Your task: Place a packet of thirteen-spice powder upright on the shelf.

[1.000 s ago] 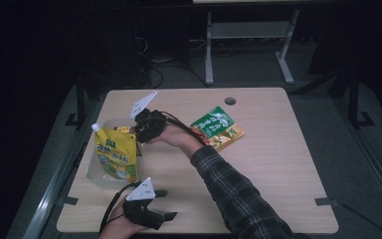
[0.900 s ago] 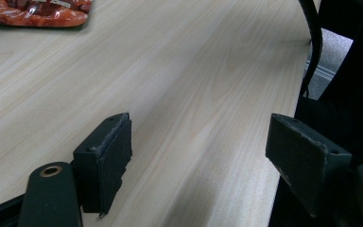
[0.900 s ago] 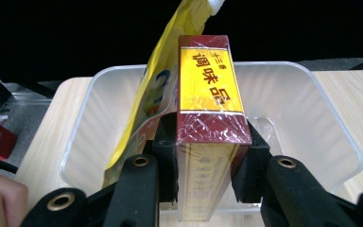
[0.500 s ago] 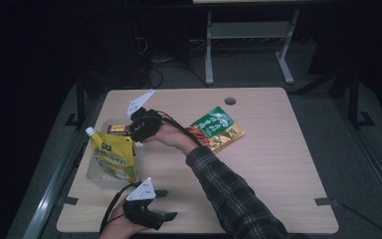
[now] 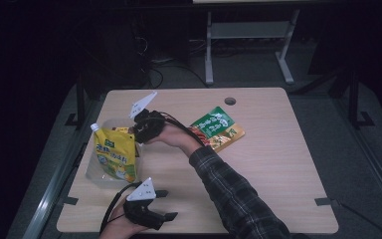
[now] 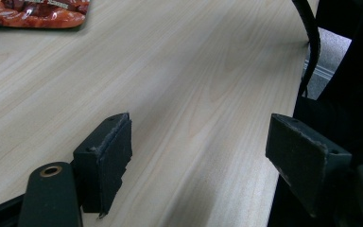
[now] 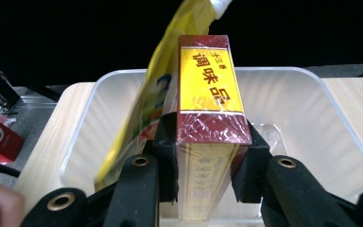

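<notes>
A dark room surrounds a pale wooden tabletop, with a metal stand on the floor beyond it. The landmark is a clear plastic tub near the tabletop's left edge. A yellow spouted pouch stands upright inside the tub, leaning on its wall. A green and orange snack packet lies flat, well apart to the right of the tub. The right hand-held gripper hovers over the tub's far rim, its jaws closed firmly on the two broad sides of a small red and yellow carton wrapped in shiny film, held on edge above the tub's open mouth, just beside the pouch. The carton looks light and stiff, so it should bear a firm squeeze, though the film is probably slippery; gripping across the flat faces near the middle seems safest. The left hand-held gripper rests low on the tabletop in front of the tub, jaws wide apart, holding nothing
</notes>
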